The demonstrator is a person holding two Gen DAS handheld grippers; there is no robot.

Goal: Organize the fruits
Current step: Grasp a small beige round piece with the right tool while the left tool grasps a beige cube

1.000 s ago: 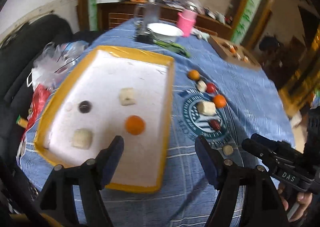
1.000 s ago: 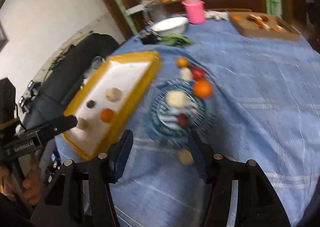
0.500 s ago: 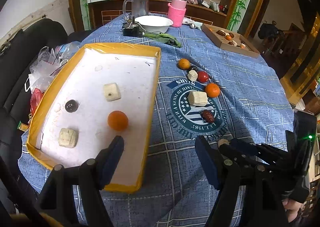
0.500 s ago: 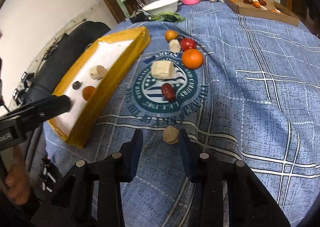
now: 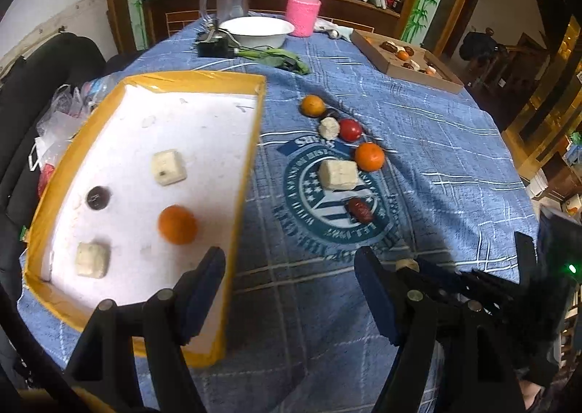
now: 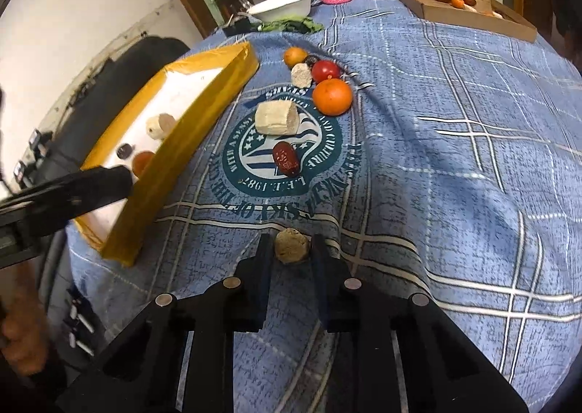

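Note:
A yellow-rimmed white tray holds an orange, two pale cubes and a dark round fruit. On the blue cloth lie two oranges, a red tomato, a pale block, a red date and a small pale lump. My right gripper has its fingers closed in against a small tan ball on the cloth. My left gripper is open and empty over the tray's near right corner.
At the back stand a white bowl, a pink cup, a glass mug, green leaves and a cardboard box of fruit. A black chair with plastic bags sits left of the table.
My right gripper moved forward and closed around the tan ball. The left gripper drifted slightly right and stayed open.

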